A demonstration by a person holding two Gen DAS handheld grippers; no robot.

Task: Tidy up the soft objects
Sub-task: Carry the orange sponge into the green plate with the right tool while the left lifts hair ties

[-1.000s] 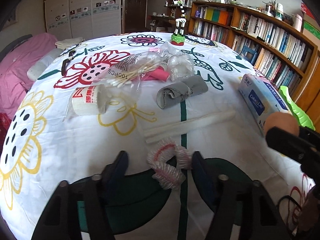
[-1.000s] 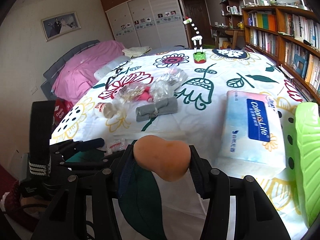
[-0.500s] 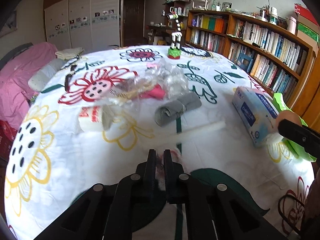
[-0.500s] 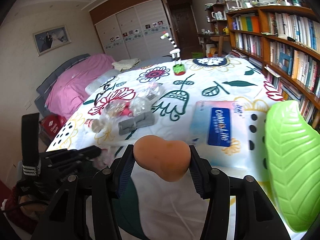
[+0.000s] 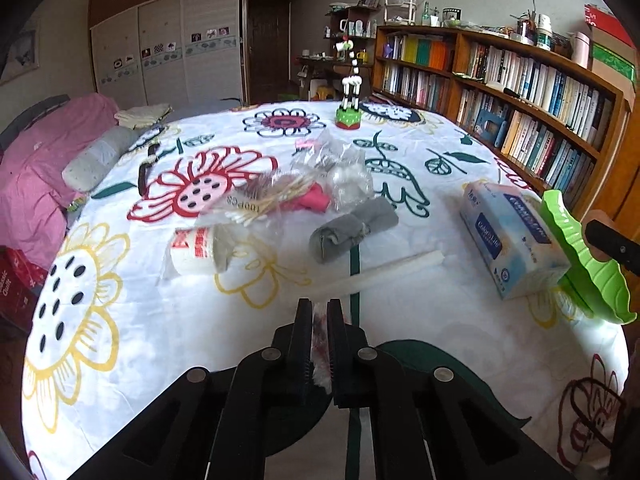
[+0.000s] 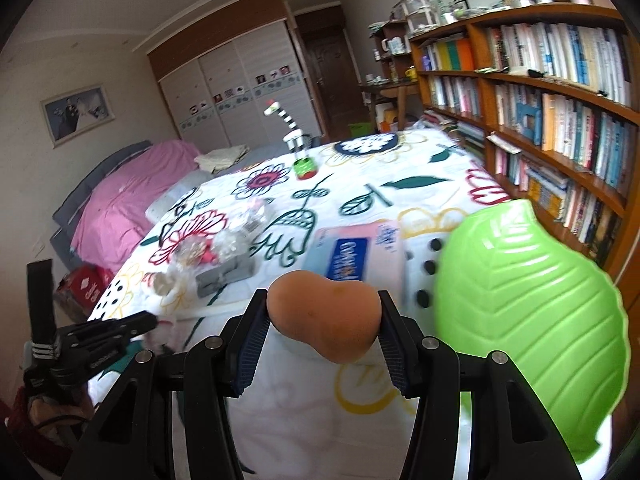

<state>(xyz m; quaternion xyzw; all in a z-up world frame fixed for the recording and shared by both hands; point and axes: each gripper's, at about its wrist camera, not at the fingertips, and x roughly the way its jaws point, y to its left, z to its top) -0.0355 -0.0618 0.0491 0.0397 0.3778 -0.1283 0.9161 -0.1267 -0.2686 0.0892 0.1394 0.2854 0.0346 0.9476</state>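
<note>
The left gripper [image 5: 319,320] is pinching the frilly pink-and-white scrunchie [image 5: 320,332] just nearer than the tissue pack [image 5: 508,236] on the flowered bed cover [image 5: 120,320]. The right gripper [image 6: 323,312] is clamping an orange sponge [image 6: 324,320] beside the green leaf tray [image 6: 532,320]. Left of the pack, a rolled grey cloth [image 5: 352,228] is lying.
</note>
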